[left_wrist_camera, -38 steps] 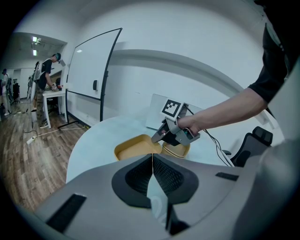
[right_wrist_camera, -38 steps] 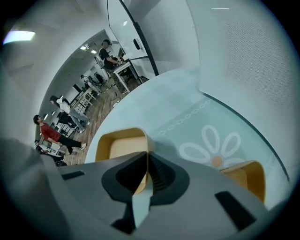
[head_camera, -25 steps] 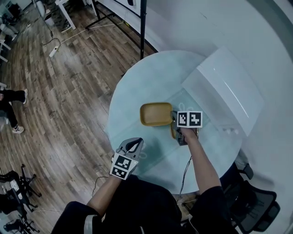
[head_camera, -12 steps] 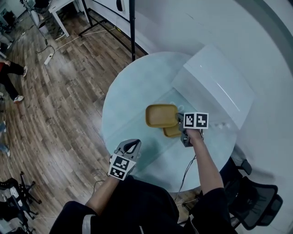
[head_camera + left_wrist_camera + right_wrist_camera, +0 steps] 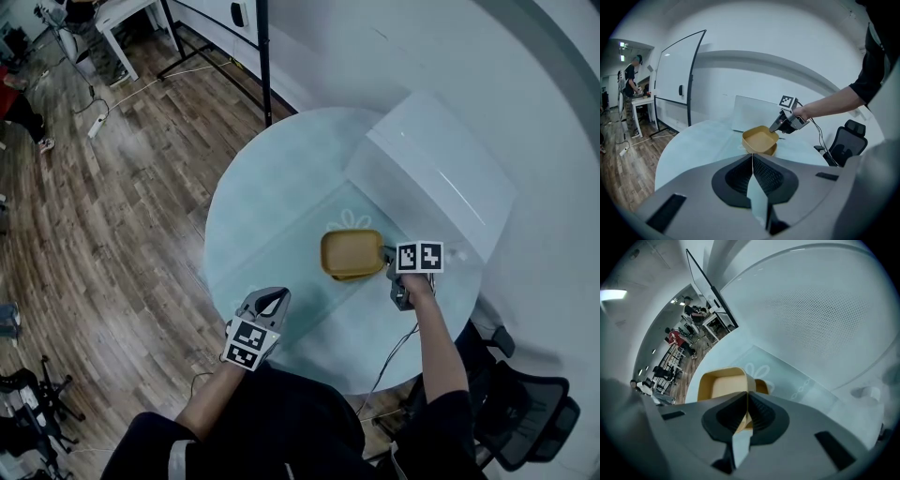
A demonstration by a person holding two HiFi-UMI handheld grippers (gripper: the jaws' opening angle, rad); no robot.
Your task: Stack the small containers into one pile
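1. Right gripper (image 5: 746, 394): the jaws are clamped on the near rim of the upper yellow container (image 5: 723, 383). Gripping one wall at the edge leaves the bowl's underside free, so that it can drop into another bowl.
2. Upper yellow container: held over the lower yellow container (image 5: 761, 386), which stands on the round glass desk (image 5: 272, 206). In the left gripper view the upper one (image 5: 759, 139) sits slightly tilted over the lower one (image 5: 770, 151). Whether the two touch cannot be told. In the head view they read as one yellow shape (image 5: 352, 251), which suggests they are nearly aligned for nesting.
3. Judgement: the step in hand is lowering and seating. The rim should be released only once the upper bowl lies level.
4. Left gripper (image 5: 272, 298): jaws together, nothing between them. It hangs at the desk's near edge, well apart from the containers, and is probably parked there to keep clear.
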